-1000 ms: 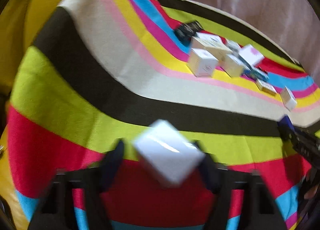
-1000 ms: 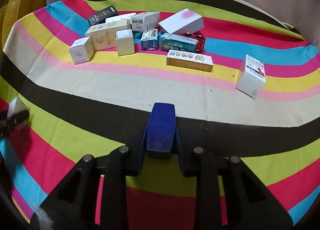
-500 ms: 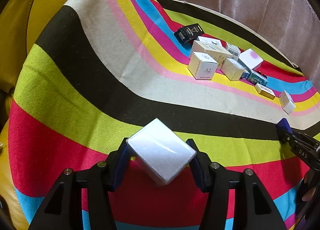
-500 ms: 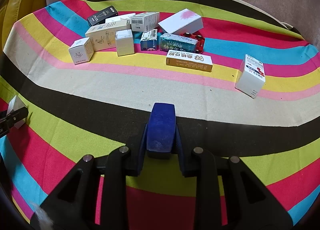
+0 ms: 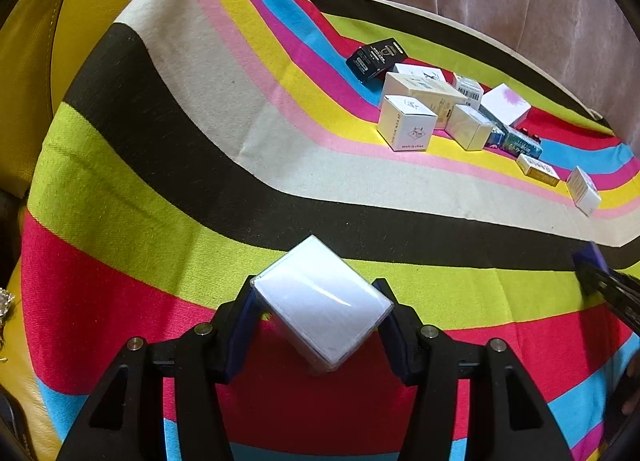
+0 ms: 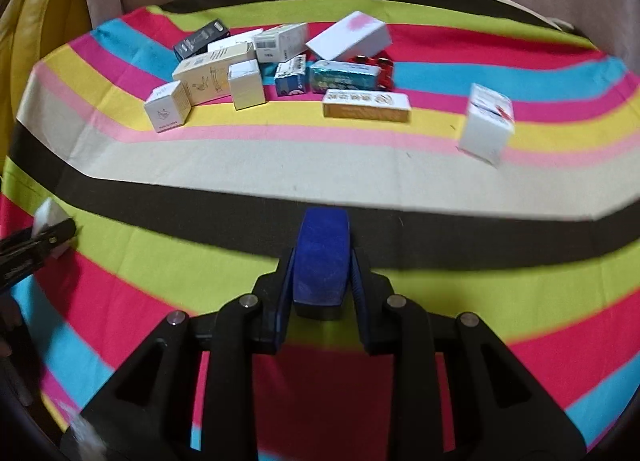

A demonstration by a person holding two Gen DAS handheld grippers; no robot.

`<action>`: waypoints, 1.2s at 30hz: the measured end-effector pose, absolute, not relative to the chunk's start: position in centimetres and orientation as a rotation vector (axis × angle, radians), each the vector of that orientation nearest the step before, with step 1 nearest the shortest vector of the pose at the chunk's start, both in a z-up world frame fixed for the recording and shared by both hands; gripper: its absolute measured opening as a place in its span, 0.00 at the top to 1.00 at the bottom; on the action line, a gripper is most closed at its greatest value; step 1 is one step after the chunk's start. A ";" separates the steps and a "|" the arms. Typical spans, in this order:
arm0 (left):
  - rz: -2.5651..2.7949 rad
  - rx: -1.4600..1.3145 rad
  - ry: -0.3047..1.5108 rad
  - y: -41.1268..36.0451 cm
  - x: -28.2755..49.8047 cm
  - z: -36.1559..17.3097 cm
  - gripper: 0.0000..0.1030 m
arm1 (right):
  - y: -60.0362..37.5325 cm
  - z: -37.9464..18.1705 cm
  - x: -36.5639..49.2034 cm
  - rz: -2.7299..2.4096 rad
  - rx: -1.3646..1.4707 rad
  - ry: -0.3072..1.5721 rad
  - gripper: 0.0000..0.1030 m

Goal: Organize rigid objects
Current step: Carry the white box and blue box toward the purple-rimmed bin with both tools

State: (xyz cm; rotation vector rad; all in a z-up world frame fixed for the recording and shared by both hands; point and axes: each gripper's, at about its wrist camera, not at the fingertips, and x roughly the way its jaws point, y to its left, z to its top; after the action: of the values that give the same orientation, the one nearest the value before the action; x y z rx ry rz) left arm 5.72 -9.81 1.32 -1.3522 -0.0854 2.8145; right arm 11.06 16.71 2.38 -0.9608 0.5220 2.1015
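We grip a white, plastic-wrapped square box [image 5: 324, 303] corner-up in the left gripper [image 5: 320, 317], its jaws clamped on 2 opposite sides, above the red and lime stripes near the front edge of the striped cloth-covered table [image 5: 168, 165]. The right gripper [image 6: 320, 261] has its jaws closed on a dark blue velvety box [image 6: 322, 257]. Both look bound for the cluster of small cardboard boxes [image 6: 256, 69] toward the table's far edge, presumably the gathering spot.
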 end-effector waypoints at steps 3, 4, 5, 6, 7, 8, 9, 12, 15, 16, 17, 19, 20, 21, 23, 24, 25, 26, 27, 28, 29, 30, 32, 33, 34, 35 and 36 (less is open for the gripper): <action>2.820 -1.360 -0.060 -9.5 5.7 1.3 0.46 | 14.7 3.5 12.9 2.120 -0.931 0.515 0.70; 2.821 -1.362 -0.053 -9.5 5.7 1.3 0.46 | 14.0 3.9 13.6 2.126 -0.920 0.516 0.70; 2.822 -1.364 -0.045 -9.4 5.7 1.3 0.46 | 13.3 4.2 14.3 2.133 -0.910 0.515 0.70; 2.825 -1.367 -0.035 -9.3 5.7 1.3 0.46 | 12.5 4.4 15.0 2.139 -0.900 0.515 0.70; 2.828 -1.368 -0.028 -9.3 5.7 1.2 0.46 | 11.9 4.6 15.6 2.140 -0.892 0.521 0.70; 2.831 -1.370 -0.021 -9.2 5.7 1.2 0.46 | 11.5 4.7 16.0 2.142 -0.886 0.531 0.70; 2.833 -1.371 -0.014 -9.1 5.7 1.3 0.46 | 10.9 4.7 16.7 2.147 -0.878 0.550 0.70; 2.854 -1.388 0.048 -8.4 6.2 1.5 0.47 | 9.7 4.9 18.6 2.150 -0.868 0.571 0.70; 2.801 -1.385 0.005 -6.5 8.1 1.4 0.47 | 8.8 5.6 21.0 2.147 -0.852 0.576 0.70; 2.793 -1.374 0.019 -5.6 8.8 1.4 0.47 | 8.6 5.8 21.8 2.142 -0.845 0.584 0.70; 2.781 -1.359 0.048 -4.5 9.7 1.5 0.47 | 8.4 5.9 22.6 2.135 -0.840 0.597 0.70; 2.738 -1.316 0.048 -2.1 11.6 1.8 0.47 | 8.2 6.2 24.3 2.120 -0.827 0.619 0.70; 2.723 -1.311 0.047 -1.5 12.0 2.0 0.47 | 8.0 6.3 24.9 2.117 -0.820 0.624 0.70; 2.700 -1.304 0.051 -0.5 12.8 2.2 0.47 | 7.9 6.4 25.6 2.114 -0.811 0.629 0.70; 2.656 -1.291 0.067 1.2 13.8 2.4 0.47 | 7.6 6.7 26.8 2.103 -0.798 0.641 0.70; 2.635 -1.283 0.090 2.1 14.4 2.5 0.47 | 7.4 6.7 27.3 2.098 -0.796 0.649 0.70; 2.621 -1.280 0.111 2.8 14.7 2.7 0.47 | 7.3 6.8 27.8 2.094 -0.791 0.653 0.70; 2.602 -1.278 0.124 3.5 15.2 2.8 0.47 | 7.1 6.9 28.3 2.090 -0.785 0.657 0.70; 2.580 -1.274 0.130 4.2 15.7 3.0 0.47 | 6.9 6.9 28.8 2.089 -0.779 0.663 0.70; 2.567 -1.266 0.138 4.8 16.2 3.2 0.47 | 6.7 7.0 29.3 2.087 -0.773 0.667 0.70; 2.560 -1.259 0.144 5.2 16.5 3.4 0.47 | 6.5 7.1 29.9 2.081 -0.768 0.668 0.70; 2.547 -1.249 0.153 5.7 16.8 3.6 0.47 | 6.3 7.2 30.5 2.076 -0.764 0.671 0.70; 2.530 -1.227 0.168 6.7 17.3 4.2 0.47 | 5.9 7.4 31.5 2.073 -0.756 0.678 0.70; 2.519 -1.215 0.177 7.3 17.6 4.5 0.47 | 5.6 7.5 32.2 2.070 -0.747 0.681 0.70; 2.508 -1.205 0.183 7.7 18.2 4.8 0.47 | 5.4 7.7 32.7 2.068 -0.739 0.682 0.70; 2.494 -1.194 0.192 8.3 18.6 5.0 0.47 | 5.2 7.8 33.3 2.063 -0.731 0.681 0.70; 2.479 -1.180 0.205 9.1 19.1 5.3 0.47 | 5.0 8.0 34.0 2.058 -0.723 0.678 0.70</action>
State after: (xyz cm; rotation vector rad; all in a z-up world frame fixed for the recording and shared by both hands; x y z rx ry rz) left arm 19.07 9.07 5.30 -1.1798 0.2048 2.4788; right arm 33.95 5.02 8.01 -0.7233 0.6780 2.0577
